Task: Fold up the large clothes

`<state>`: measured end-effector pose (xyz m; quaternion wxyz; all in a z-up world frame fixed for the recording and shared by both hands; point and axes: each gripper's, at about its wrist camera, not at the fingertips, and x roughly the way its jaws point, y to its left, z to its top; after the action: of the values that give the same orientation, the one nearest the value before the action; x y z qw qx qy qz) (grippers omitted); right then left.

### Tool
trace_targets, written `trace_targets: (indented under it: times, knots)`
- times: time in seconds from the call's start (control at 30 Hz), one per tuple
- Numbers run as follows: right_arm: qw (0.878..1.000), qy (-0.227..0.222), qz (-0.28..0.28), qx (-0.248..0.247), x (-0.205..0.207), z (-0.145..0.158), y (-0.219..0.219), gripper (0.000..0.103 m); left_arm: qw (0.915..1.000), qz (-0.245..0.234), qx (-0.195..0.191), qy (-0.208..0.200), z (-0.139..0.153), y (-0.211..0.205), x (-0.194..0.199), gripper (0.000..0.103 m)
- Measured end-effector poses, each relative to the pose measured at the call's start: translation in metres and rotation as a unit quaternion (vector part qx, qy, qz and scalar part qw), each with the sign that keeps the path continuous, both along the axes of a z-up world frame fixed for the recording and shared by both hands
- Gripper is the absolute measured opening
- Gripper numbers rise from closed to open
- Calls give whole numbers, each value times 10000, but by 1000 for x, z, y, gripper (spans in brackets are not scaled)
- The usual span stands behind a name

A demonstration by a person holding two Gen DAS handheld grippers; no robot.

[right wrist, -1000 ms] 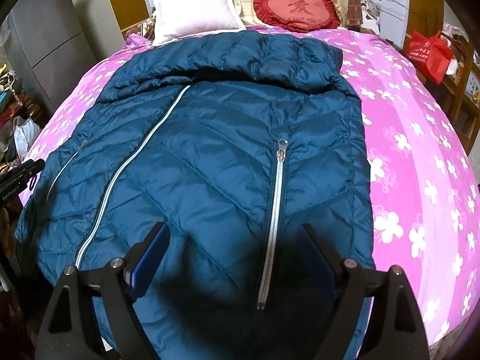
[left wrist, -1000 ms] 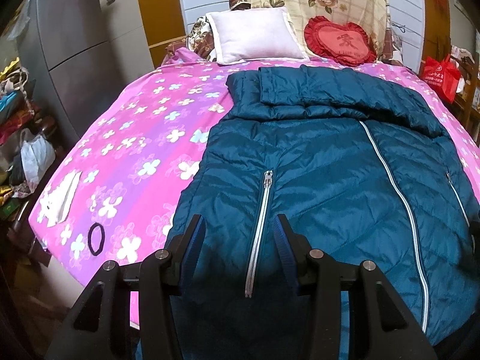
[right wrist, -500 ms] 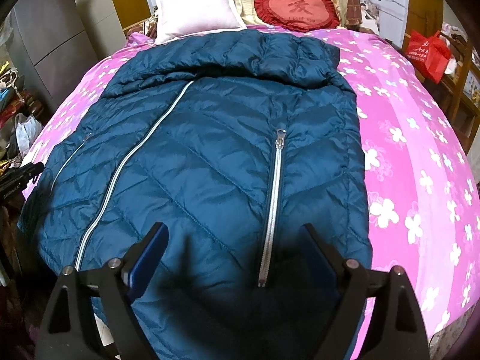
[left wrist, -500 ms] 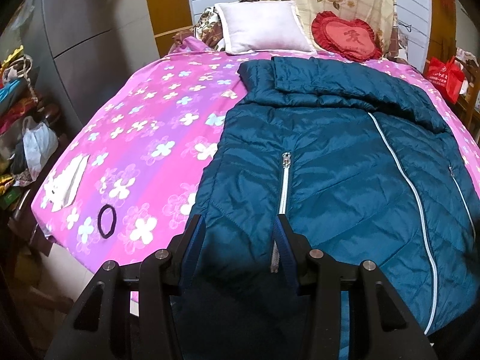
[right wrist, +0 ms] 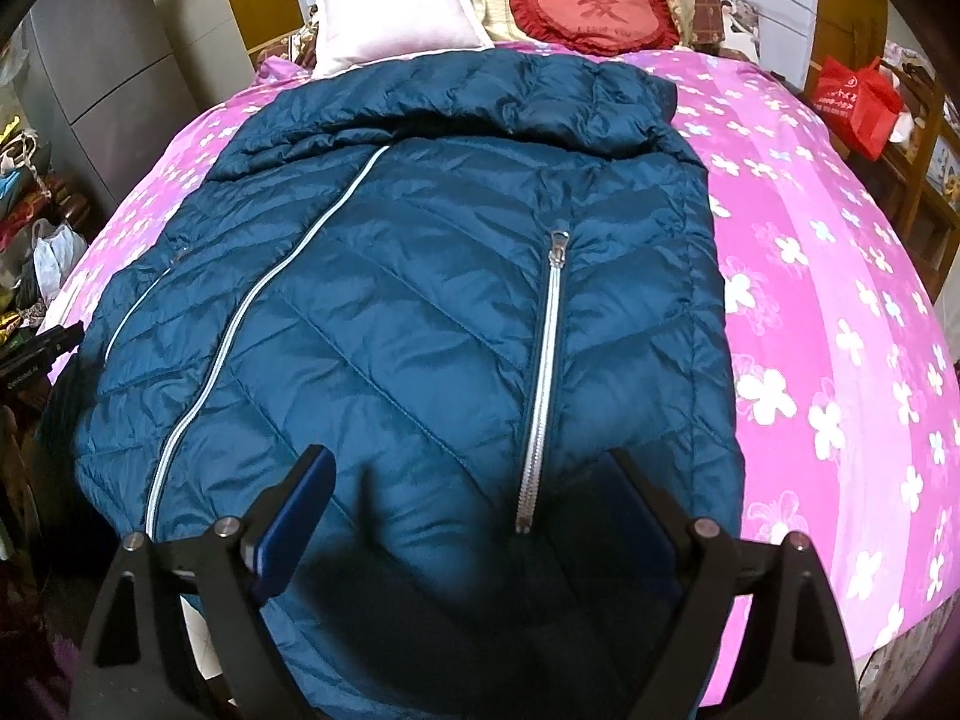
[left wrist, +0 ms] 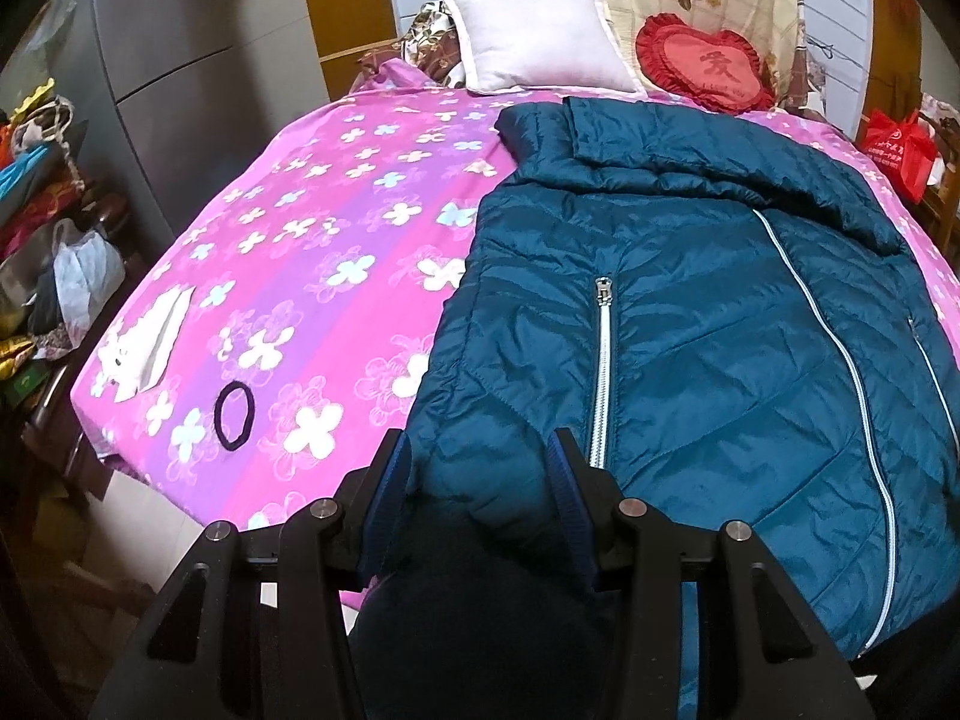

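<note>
Below, in the left wrist view: left tongs [left wrist: 477, 468] half-spread over the near left hem corner of the teal quilted down jacket [left wrist: 690, 324], spread flat on the pink flowered bedsheet [left wrist: 312, 276], grip on the fabric impossible to tell; black hair tie [left wrist: 235, 408] lying beside. Then the right wrist view: right tongs [right wrist: 468, 498] released, gaping wide above the jacket's [right wrist: 420, 300] near hem, straddling the silver pocket zipper [right wrist: 540, 396].

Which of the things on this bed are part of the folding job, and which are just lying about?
Part of the job:
- dark teal quilted puffer jacket with silver zips
- left gripper
- right gripper

Just lying about:
- black hair-tie ring
- white paper tissue pack
- pale pink square pillow
- red heart-shaped cushion
- red carrier bag
</note>
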<state>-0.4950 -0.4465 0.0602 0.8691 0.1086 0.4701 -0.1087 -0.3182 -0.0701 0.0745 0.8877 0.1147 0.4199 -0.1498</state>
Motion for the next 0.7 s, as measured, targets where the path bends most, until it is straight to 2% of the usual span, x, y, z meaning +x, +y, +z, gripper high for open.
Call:
trace_targets:
  times: [0.6,0.7]
  knots:
    - [9999,150,-63,-36,-15,-1,-11,93,9987,94,-220,448,-13,30,7,29]
    - [9998,181,-59,-68,-19,-1,-12,93,9970,115,-419,648,-16,40,11,29]
